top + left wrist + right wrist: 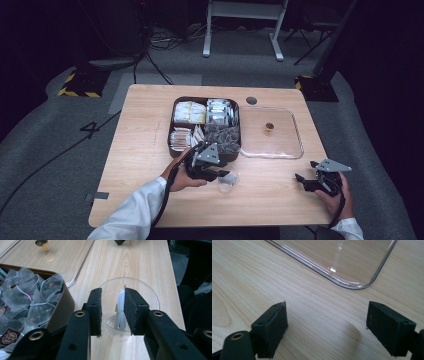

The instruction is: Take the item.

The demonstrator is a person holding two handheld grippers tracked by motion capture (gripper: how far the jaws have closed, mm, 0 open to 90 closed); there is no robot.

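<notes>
Left gripper (113, 312) jaws parted over a clear cup (128, 305) (sachet inside); right gripper (327, 328) gapes.

White sleeves (134, 212); black tools with 2 brass-riveted jaws

A light wooden counter (140, 150) stands on grey carpet floor (50, 150) in a dark room. Black cables (155, 50) trail across the carpet. Beyond stand a white metal frame (242, 27) and yellow-and-black striped stand bases (80, 85).
</notes>
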